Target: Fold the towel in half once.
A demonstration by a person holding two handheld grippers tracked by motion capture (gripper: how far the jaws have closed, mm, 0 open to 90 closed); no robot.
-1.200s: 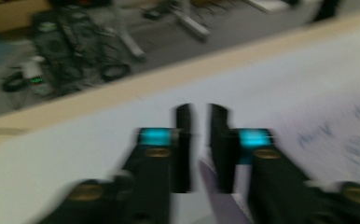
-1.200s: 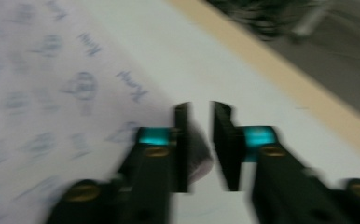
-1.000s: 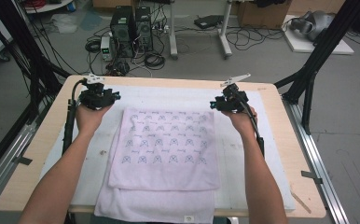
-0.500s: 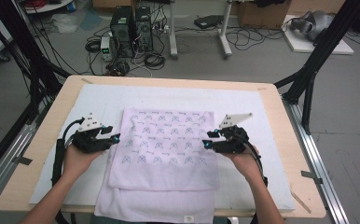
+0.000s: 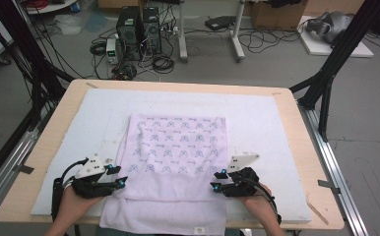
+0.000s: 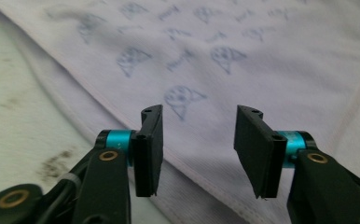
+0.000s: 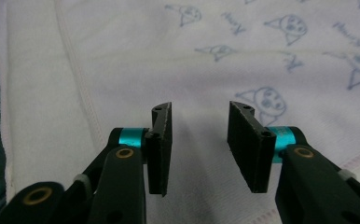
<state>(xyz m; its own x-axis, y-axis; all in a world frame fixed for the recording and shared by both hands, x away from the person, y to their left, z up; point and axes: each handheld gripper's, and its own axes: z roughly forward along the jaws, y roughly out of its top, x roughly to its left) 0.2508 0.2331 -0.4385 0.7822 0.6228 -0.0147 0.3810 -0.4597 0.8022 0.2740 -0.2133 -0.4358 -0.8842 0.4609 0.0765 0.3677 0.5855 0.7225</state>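
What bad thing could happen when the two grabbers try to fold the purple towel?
Both the left gripper and the right gripper are open at the towel with nothing between their fingers. They might pinch only the top layer, or grab unevenly, leaving a crooked fold. The near edge overhangs the table, so it might slide off.

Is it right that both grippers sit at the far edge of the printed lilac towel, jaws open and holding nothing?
Not the far edge. The high view shows the left gripper and right gripper at the near corners of the towel. Open and empty stands.
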